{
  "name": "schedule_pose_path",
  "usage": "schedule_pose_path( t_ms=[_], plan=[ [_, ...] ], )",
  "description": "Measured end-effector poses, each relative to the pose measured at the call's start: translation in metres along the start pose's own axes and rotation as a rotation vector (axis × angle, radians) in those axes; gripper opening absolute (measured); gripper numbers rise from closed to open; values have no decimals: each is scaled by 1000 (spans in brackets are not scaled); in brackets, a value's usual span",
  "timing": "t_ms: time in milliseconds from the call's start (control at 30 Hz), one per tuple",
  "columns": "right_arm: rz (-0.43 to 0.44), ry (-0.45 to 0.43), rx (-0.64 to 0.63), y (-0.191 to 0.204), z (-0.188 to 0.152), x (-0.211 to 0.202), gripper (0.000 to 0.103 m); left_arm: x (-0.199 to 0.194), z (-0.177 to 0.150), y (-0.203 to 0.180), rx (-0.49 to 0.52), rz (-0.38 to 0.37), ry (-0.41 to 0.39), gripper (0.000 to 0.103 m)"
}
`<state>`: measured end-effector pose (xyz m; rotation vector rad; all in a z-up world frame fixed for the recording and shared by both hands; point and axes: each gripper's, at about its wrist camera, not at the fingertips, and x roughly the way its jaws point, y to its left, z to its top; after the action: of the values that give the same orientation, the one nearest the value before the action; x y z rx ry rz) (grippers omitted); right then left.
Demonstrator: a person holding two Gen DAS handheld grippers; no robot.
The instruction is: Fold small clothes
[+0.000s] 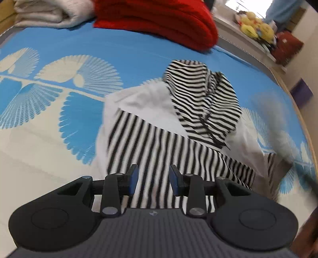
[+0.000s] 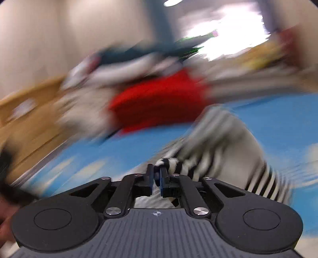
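Bedspread (image 1: 139,51), blue with pale fan-shaped leaves, spread across both views and carrying everything else. Red folded cloth (image 1: 159,21) against the far edge, with a cream folded towel (image 1: 45,13) just beside it toward the far left corner. Striped garment (image 1: 159,139), black and white with a white inner side turned up, lying crumpled near the middle of the bedspread, closer to the near edge, its hooded part pointing toward the red cloth. Left gripper (image 1: 153,178) hanging over the near part of the garment, jaws parted, blue pads apart with nothing between them and stripes visible through the gap. Right gripper (image 2: 158,174), in a heavily blurred view, clenched tight on a striped edge of the same garment (image 2: 224,144), cloth bunched at the fingertips and trailing away over the blue.
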<state>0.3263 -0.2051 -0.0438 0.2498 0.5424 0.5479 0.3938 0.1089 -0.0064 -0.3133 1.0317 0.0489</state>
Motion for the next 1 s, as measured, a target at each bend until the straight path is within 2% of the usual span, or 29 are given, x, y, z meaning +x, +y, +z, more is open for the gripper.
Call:
schedule_pose_path(
  t_ms=[67, 133, 267, 333, 400, 467, 533, 600, 700, 733, 800, 933, 1000],
  plan=[
    [38, 137, -22, 16, -16, 17, 5, -2, 4, 8, -34, -8, -1, 37],
    [18, 203, -32, 17, -20, 21, 9, -5, 7, 14, -65, -27, -3, 37],
    [-128, 148, 61, 1, 8, -8, 15, -6, 11, 20, -122, -62, 1, 37],
    [-243, 120, 148, -5, 22, -23, 32, -3, 10, 19, -137, -66, 11, 37],
    [-301, 118, 246, -13, 28, -30, 39, 3, 9, 17, -144, -66, 26, 37],
    [-264, 119, 308, -20, 22, -29, 42, 8, 7, 15, -149, -66, 36, 37],
    [-239, 132, 316, -24, 3, -17, 44, 11, 6, 14, -147, -55, 39, 37],
    [-288, 253, 316, -27, -18, 11, 45, 12, 4, 13, -143, -41, 35, 37],
    [-242, 328, 285, -22, -29, 47, 45, 13, 6, 14, -138, -28, 31, 37],
    [-223, 334, 262, -19, -33, 56, 46, 14, 6, 15, -139, -23, 29, 37],
    [-244, 362, 239, -15, -39, 67, 48, 16, 8, 20, -149, -6, 27, 37],
    [-236, 417, 288, -17, -54, 84, 48, 19, 13, 32, -190, 13, 29, 37],
    [-225, 418, 266, -10, -60, 91, 48, 19, 15, 35, -207, 10, 27, 37]
  ],
)
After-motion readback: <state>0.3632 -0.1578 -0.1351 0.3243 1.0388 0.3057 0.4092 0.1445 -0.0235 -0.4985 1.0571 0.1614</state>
